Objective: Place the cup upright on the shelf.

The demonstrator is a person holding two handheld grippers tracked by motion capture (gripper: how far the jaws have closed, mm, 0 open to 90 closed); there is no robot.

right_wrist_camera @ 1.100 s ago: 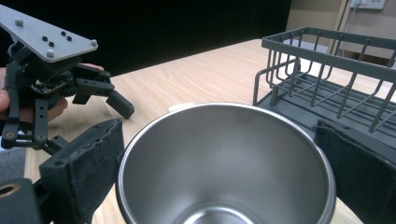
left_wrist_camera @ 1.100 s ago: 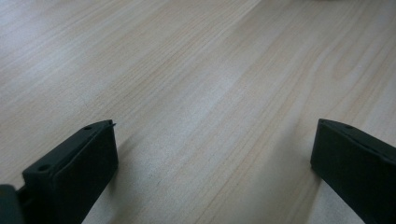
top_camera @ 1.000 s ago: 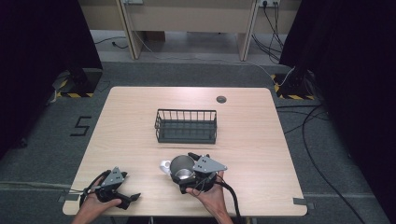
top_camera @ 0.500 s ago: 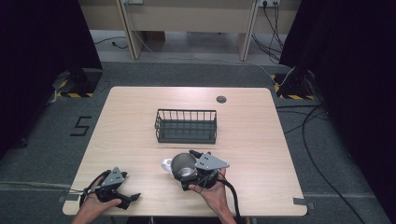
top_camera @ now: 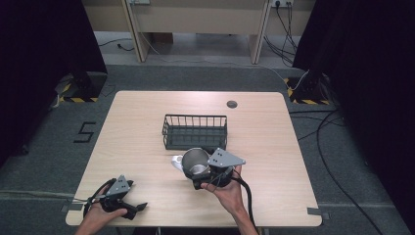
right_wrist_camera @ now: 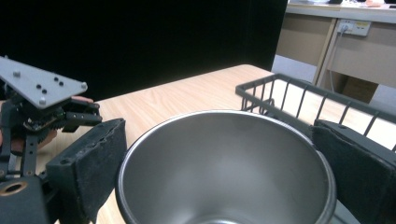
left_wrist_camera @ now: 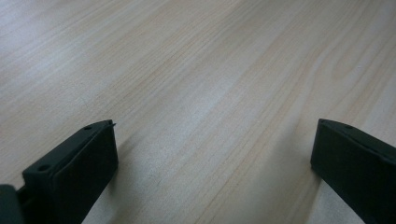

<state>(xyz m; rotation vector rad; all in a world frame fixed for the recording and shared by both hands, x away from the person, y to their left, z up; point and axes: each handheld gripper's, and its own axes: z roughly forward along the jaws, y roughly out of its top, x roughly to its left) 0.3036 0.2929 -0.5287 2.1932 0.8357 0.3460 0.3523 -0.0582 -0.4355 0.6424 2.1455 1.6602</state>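
The right claw (top_camera: 201, 172) sits a little in from the middle of the tabletop's near edge, held in a hand that comes in from that edge. Its two black jaws stand on either side of a round, shiny stainless-steel cup (top_camera: 195, 162), one against each outer wall, so the claw is clamped on the cup. In the right gripper view the cup (right_wrist_camera: 224, 172) has its open mouth toward the camera, its bare metal inside plain to see, with the padded jaws pressed to its left and right sides. From the high view a small pale, glossy piece (top_camera: 176, 161) juts out at the cup's left; what it is cannot be told.

Just beyond the cup, toward the far edge, stands a black wire basket (top_camera: 195, 131) of rectangular shape, near the middle of the light wooden tabletop (top_camera: 274, 147). In the right gripper view the basket (right_wrist_camera: 299, 100) rises close behind the cup's rim, on the right.

The left claw (top_camera: 137, 208) lies by the near left corner, held low in the other hand, well apart from the cup. In the left gripper view its jaws are spread wide, with bare wood grain between them, gripping nothing.

A small dark round disc (top_camera: 231, 104) is set in the tabletop close to the far edge.
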